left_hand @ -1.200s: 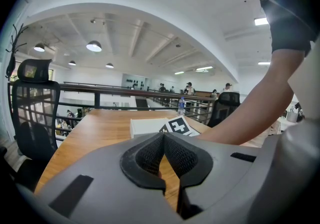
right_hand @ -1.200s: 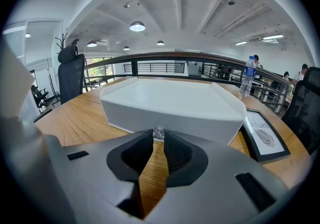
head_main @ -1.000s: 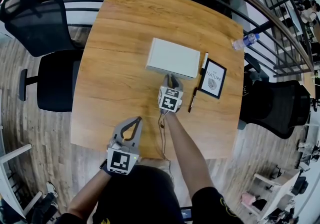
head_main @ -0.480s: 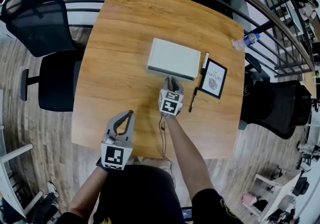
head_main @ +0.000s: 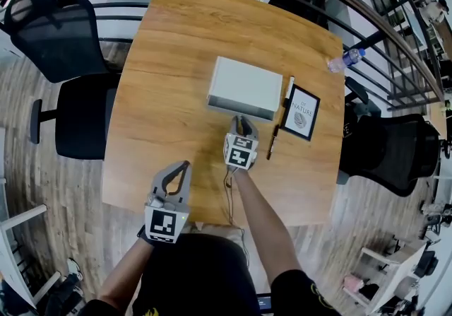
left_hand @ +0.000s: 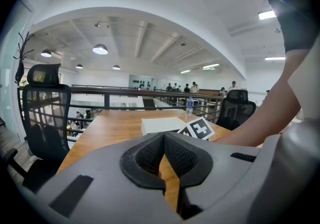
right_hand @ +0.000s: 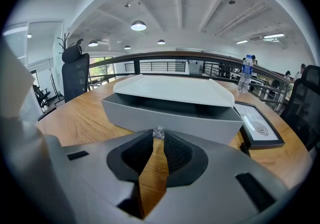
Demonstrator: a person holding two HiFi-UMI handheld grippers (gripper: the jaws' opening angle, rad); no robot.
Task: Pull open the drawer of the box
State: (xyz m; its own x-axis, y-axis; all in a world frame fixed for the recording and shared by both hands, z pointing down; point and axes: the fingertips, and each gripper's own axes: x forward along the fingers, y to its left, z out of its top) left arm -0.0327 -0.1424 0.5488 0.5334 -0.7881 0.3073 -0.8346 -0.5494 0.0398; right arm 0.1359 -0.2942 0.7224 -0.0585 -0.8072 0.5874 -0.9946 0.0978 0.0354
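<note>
The white box (head_main: 246, 81) lies on the wooden table (head_main: 169, 60), a little right of its middle. Its grey drawer (head_main: 239, 104) stands partly out on the side of the box nearest the person. In the right gripper view the drawer's front wall (right_hand: 170, 118) is clear of the box's white top, with a dark gap showing between them. The right gripper (head_main: 241, 118) is just in front of that drawer, pointing at the box. Its jaws are pinched on the small clear knob (right_hand: 158, 132) at the middle of the drawer front. The left gripper (head_main: 186, 163) is well apart from the box, nearer the person and to the left of the right gripper, above the table's near part. Its jaws (left_hand: 163, 135) are closed tip to tip with nothing between them. To the right of the box lies a black-framed picture (head_main: 301, 111), and a dark pen (head_main: 272, 141) lies beside the frame's near left edge. Beyond the frame, near the table's right edge, lies a plastic bottle (head_main: 346, 59). Black chairs (head_main: 53, 32) stand off the table's left side, away from the box.
</note>
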